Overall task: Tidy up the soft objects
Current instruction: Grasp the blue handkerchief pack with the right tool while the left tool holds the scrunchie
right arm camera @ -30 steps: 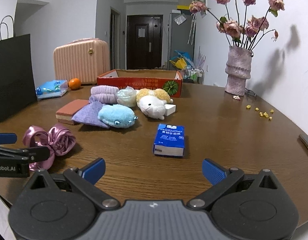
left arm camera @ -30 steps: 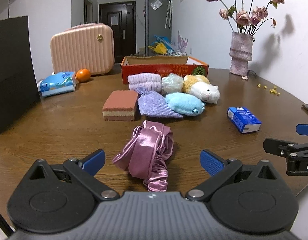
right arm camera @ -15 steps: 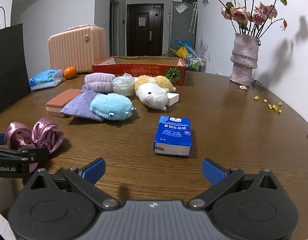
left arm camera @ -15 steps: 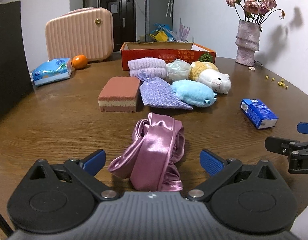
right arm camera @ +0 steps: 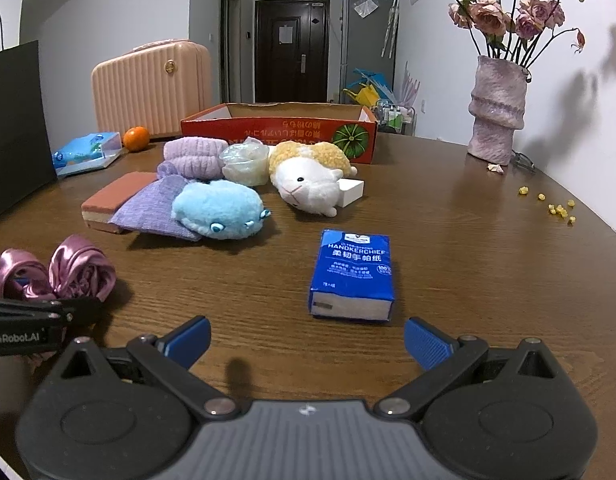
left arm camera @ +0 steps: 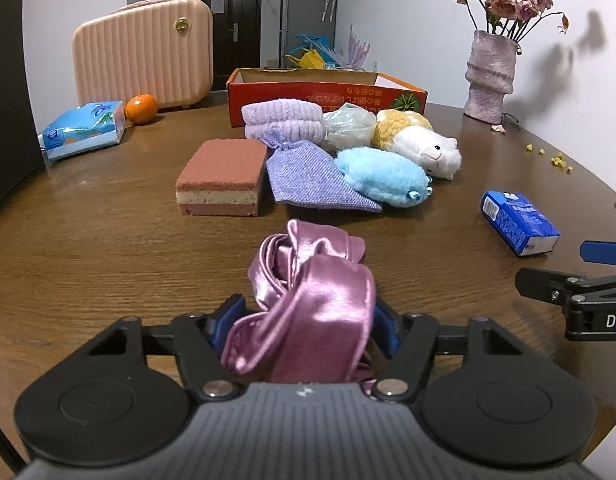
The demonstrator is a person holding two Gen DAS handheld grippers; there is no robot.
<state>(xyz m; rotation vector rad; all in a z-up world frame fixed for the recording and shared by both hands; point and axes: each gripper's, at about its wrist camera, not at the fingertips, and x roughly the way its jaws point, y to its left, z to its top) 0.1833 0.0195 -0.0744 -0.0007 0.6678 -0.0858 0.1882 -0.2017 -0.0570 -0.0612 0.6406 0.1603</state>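
With blue pads (left arm camera: 228,316) of our left gripper (left arm camera: 304,320) clamped on the pink satin scrunchie (left arm camera: 308,284) near table edge, we lift slow, fabric's slippery, carry to the red box (left arm camera: 323,90) at back. Right gripper (right arm camera: 306,340) jaws apart, empty, just short of the tissue pack (right arm camera: 353,272). Brown wood table (left arm camera: 88,240), white-walled room w/ dark door behind

A home is shown: a front door (right arm camera: 292,50) at the top middle, a fridge (right arm camera: 367,44) probably beside it, flowers in a vase (right arm camera: 496,110) at the right.
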